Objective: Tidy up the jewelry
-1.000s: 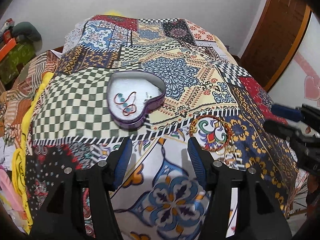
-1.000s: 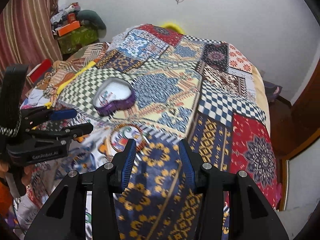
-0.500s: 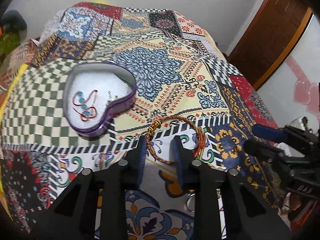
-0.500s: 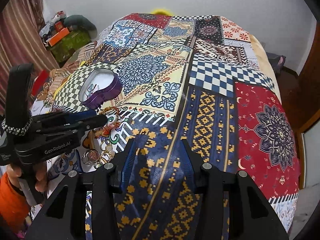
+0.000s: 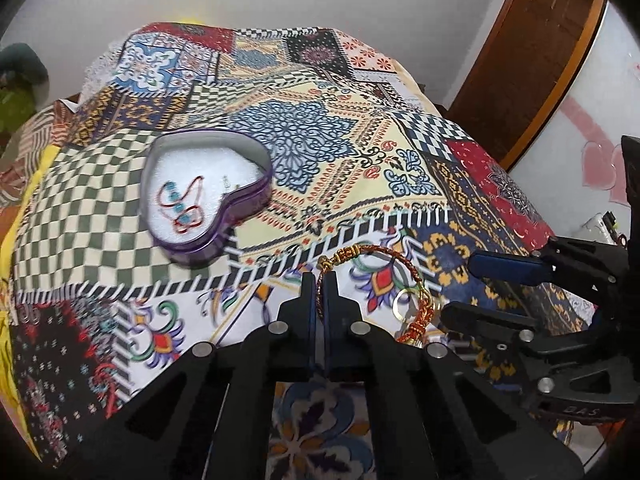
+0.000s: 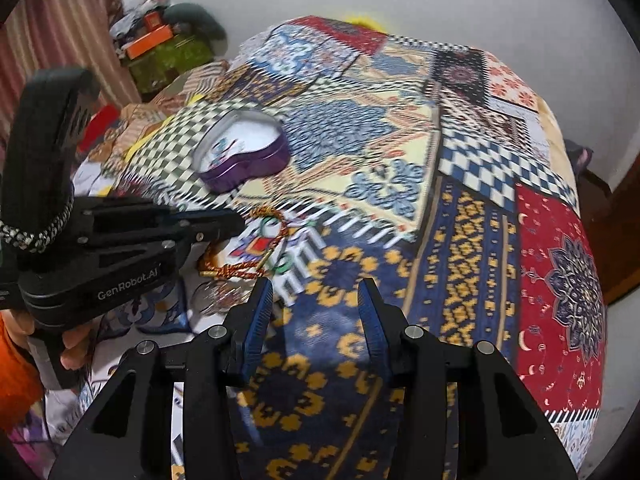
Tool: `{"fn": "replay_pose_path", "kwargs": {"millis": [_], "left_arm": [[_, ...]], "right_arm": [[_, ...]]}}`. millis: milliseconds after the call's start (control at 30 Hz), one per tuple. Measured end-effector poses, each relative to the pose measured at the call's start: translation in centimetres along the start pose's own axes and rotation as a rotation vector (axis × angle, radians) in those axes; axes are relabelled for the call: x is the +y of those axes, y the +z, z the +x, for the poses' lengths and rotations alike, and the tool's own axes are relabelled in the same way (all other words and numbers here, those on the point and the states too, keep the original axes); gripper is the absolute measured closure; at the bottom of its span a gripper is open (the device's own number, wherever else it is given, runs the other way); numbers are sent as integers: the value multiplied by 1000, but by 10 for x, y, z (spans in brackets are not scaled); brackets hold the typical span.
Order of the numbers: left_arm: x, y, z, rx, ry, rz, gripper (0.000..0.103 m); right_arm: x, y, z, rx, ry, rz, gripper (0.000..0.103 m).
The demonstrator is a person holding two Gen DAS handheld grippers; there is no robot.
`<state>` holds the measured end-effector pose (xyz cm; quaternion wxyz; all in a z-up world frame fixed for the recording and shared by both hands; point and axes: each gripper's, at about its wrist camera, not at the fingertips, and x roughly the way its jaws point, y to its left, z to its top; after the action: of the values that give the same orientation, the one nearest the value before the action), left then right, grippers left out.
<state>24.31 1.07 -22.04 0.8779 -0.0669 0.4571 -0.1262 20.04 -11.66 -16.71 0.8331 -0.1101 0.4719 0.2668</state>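
Observation:
My left gripper (image 5: 319, 280) is shut on a braided orange and gold bracelet (image 5: 404, 261), pinching its left side just above the patchwork bedspread. The bracelet also shows in the right wrist view (image 6: 256, 266), held by the left gripper (image 6: 236, 220). A purple heart-shaped tin (image 5: 204, 196) lies up and to the left with a red and blue bracelet (image 5: 180, 206) inside. The tin shows in the right wrist view (image 6: 244, 156). My right gripper (image 6: 316, 300) is open and empty over the blue and gold patch; it shows at the right of the left wrist view (image 5: 480, 292).
A gold ring (image 5: 404, 302) and other small jewelry lie under the bracelet's right side. The bedspread (image 6: 500, 216) covers the whole bed. A wooden door (image 5: 532, 60) stands at the right. Boxes and clutter (image 6: 160, 44) sit beyond the bed's left side.
My left gripper has shut on the bracelet's left side and the view has risen slightly. My right gripper has moved closer to the left one and stays open.

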Motion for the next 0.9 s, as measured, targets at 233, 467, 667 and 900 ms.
{"fn": "replay_pose_path", "kwargs": {"millis": [233, 467, 667, 900], "left_arm": [[14, -14, -20, -20, 50, -9, 102], [16, -17, -34, -51, 73, -16, 102], [19, -10, -49, -88, 72, -25, 102], [21, -3, -68, -136, 83, -30, 102]], "right_arm": [[17, -1, 8, 17, -19, -91, 84], [26, -2, 10, 19, -40, -143, 96], [17, 4, -1, -6, -16, -50, 96], [20, 16, -24, -78, -22, -32, 96]]}}
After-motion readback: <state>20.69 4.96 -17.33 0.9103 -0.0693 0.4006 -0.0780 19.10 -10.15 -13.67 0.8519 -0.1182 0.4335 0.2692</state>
